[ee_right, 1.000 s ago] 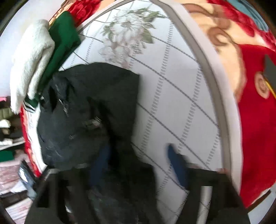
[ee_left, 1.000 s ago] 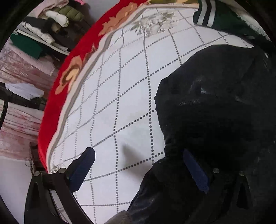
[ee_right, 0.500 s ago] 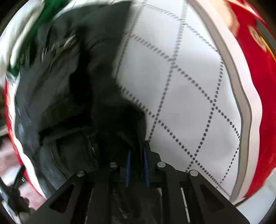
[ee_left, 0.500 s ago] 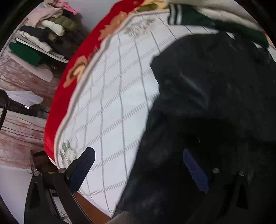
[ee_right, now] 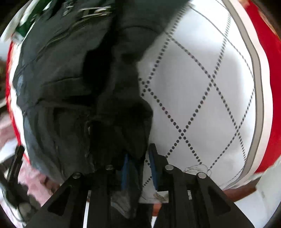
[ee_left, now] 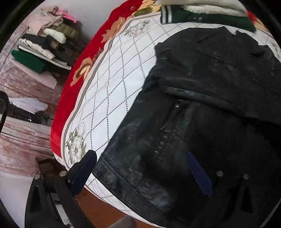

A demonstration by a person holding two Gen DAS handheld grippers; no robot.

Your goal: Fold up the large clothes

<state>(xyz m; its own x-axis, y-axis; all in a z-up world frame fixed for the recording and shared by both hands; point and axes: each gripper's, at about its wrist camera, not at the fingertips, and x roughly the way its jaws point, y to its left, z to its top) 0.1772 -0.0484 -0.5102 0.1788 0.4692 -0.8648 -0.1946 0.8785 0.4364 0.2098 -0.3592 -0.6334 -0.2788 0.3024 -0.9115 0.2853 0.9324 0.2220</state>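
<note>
- Step in hand, as judged: an early fold of the jacket (ee_left: 202, 108), with one edge of it gripped on the right side and ready to be drawn over the body of the garment.
- Jacket: black, zipped, spread on the bed (ee_left: 112, 98); its hem lies at the near edge of the bed and its upper part reaches toward the far edge, where a green garment (ee_left: 202, 17) and a white fleece (ee_left: 207, 7) lie.
- Right gripper (ee_right: 138, 168): jaws nearly closed, a narrow gap left between the blue pads (ee_right: 125, 173); a bunched fold of the jacket (ee_right: 70, 70) sits between them, at the jacket's edge bordering bare quilt.
- Left gripper (ee_left: 140, 173): jaws wide apart, holding nothing; it hovers over the hem near the bed's near-left corner, one finger over the bed's edge, the other over the black cloth. Contact with the cloth cannot be told.
- Next move, as judged: the left gripper needs a pinch on the hem or side seam, so that both grips can carry the cloth across together and the fold lands flat.
- Risk, as judged: the stiff, slick-looking material may slip from the narrow right-hand grip.
- Beyond the bed's left edge: a pile of clothes (ee_left: 43, 45).
</note>
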